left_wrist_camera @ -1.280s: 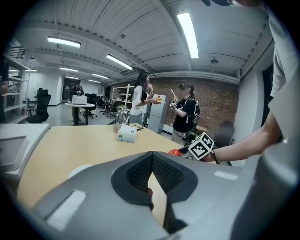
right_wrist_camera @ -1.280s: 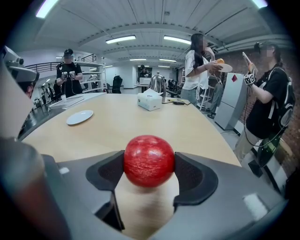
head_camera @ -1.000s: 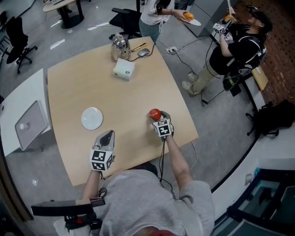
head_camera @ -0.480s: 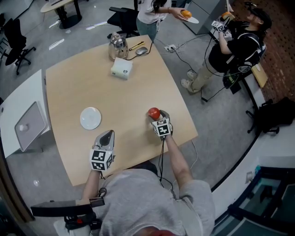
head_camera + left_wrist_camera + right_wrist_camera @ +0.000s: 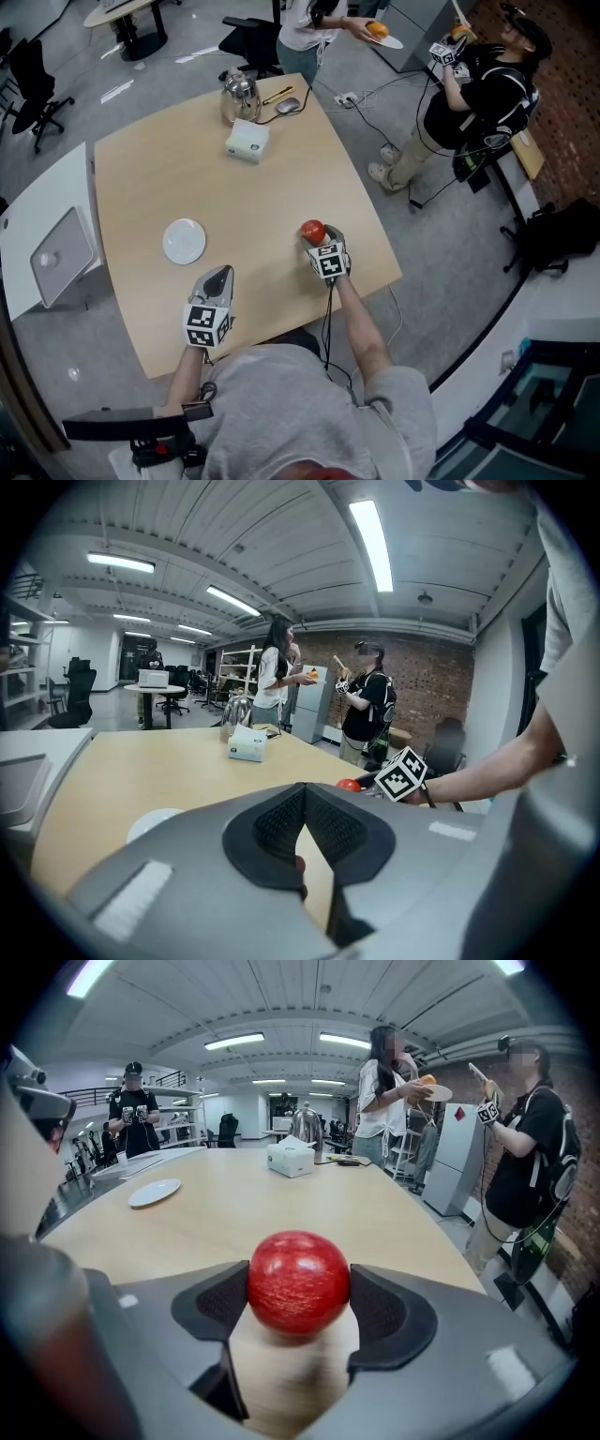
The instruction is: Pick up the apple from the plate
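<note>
A red apple sits clamped between the jaws of my right gripper, above the wooden table; from the head view the apple shows just beyond the right gripper, near the table's right edge. The white plate lies empty at the table's left-centre, seen small in the right gripper view as the plate. My left gripper hovers near the front edge, below the plate; its jaws are pressed together with nothing between them.
A white tissue box, a metal kettle and a mouse stand at the table's far end. A side desk with a grey tray is at the left. Two people stand beyond the table, one holding a plate with an orange.
Both grippers stay where they were; the view shifted slightly. The apple remains held in the right gripper.
</note>
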Motion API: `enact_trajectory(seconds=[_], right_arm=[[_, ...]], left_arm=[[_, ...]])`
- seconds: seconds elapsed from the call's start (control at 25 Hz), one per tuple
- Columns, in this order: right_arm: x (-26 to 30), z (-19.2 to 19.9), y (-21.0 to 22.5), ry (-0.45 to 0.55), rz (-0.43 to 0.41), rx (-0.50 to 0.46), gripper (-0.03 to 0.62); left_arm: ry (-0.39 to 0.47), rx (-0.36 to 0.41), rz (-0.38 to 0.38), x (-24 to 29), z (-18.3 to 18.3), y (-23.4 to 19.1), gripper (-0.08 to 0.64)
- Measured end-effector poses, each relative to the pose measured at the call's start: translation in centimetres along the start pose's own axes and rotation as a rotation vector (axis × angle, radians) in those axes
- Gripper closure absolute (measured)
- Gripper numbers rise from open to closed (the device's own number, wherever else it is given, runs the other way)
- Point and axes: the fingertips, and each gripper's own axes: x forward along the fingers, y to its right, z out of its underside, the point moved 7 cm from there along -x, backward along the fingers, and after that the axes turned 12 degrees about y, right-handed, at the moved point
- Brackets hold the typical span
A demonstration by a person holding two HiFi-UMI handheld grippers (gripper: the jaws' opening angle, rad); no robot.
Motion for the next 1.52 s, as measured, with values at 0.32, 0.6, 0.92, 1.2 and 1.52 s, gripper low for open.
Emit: enact_trajectory(seconds=[0.32,0.6,0.92,1.2,1.52], right_arm=[[-0.8,-0.5,0.2,0.017,0.005,0.004,0.245],[-1.9,-1.4,-0.2,0.053,0.004,0.0,0.245],[-4.0,-3.2,-1.1,0.116,0.021,-0.017,0.267],[-6.2,-5.1,-2.1,0.194,0.046,-0.018,0.31],[-8.5,-6.6,-4.5,0.265,0.035,0.001,0.37]], left_arm=[[0.006,0.003,-0.002,-0.4,-0.3,0.3,0.54],[0.016,0.008,0.007,-0.9,-0.4,0.8,0.54],[0.03,0.016,0.007,-1.6,-0.7,1.1,0.54],[0.041,0.022,0.004,-2.2,-0.9,1.1,0.54],[0.057,0.027,0.002,-2.7,-1.1,0.9,0.54]])
